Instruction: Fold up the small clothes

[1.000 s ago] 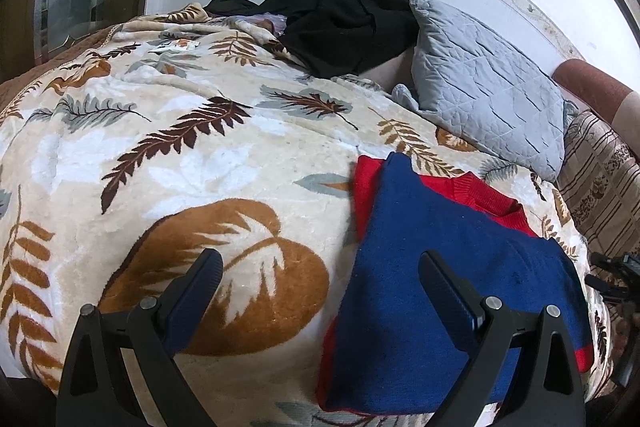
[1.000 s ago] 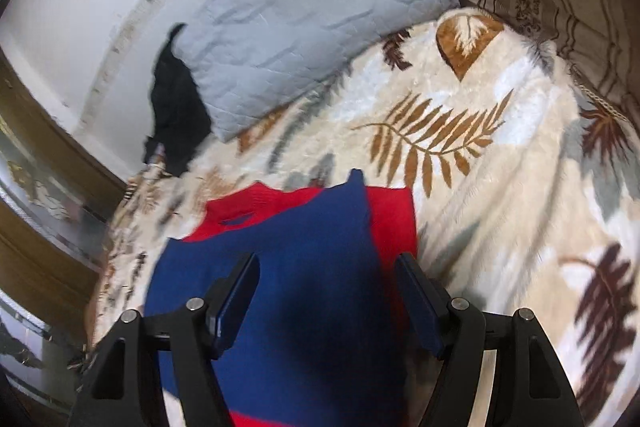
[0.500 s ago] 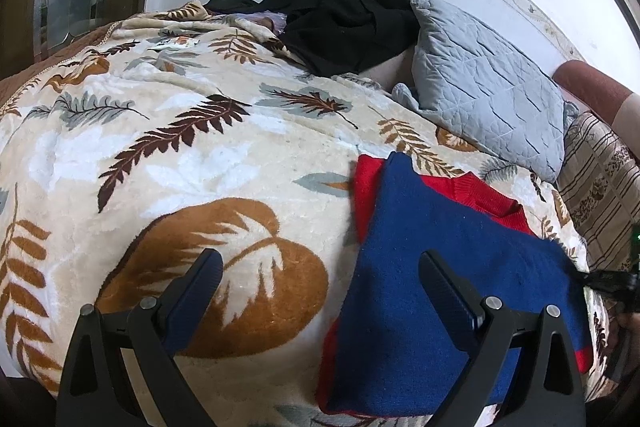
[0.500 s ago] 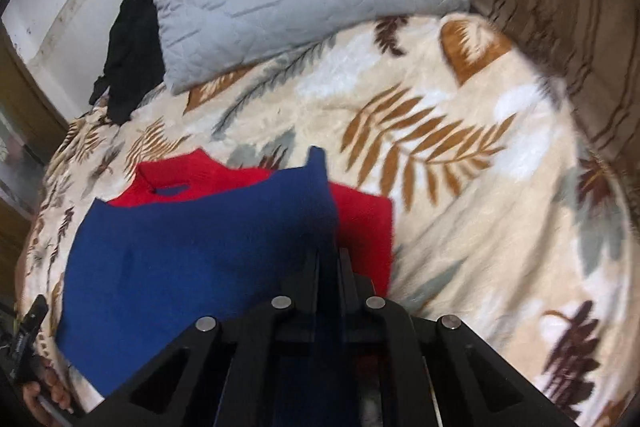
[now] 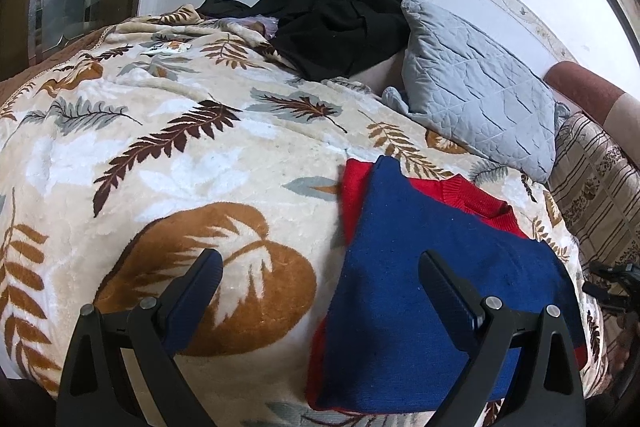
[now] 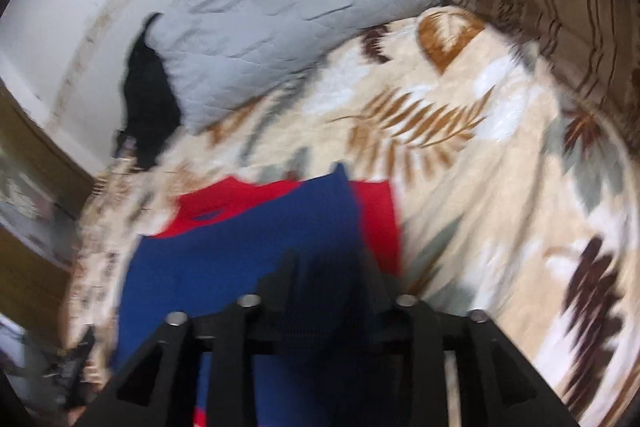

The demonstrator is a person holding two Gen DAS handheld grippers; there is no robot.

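Note:
A small blue and red sweater [image 5: 420, 267] lies partly folded on a leaf-print blanket [image 5: 200, 155], blue side up with the red collar at the far edge. My left gripper [image 5: 320, 279] is open and empty; its right finger hovers over the sweater's near left part. In the right wrist view the sweater [image 6: 248, 247] fills the lower middle. My right gripper [image 6: 326, 267] has its fingers drawn close with blue sweater fabric between them; the view is blurred by motion.
A grey quilted pillow [image 5: 480, 99] lies behind the sweater, with a pile of black clothes [image 5: 336, 23] to its left by the white wall. A striped brown cushion [image 5: 600, 187] sits at the right. The right gripper shows at the left view's right edge [image 5: 612, 283].
My right gripper was open a second ago, then closed on the sweater's near edge; it now moves, blurring its view. The left gripper stays open and nearly still.

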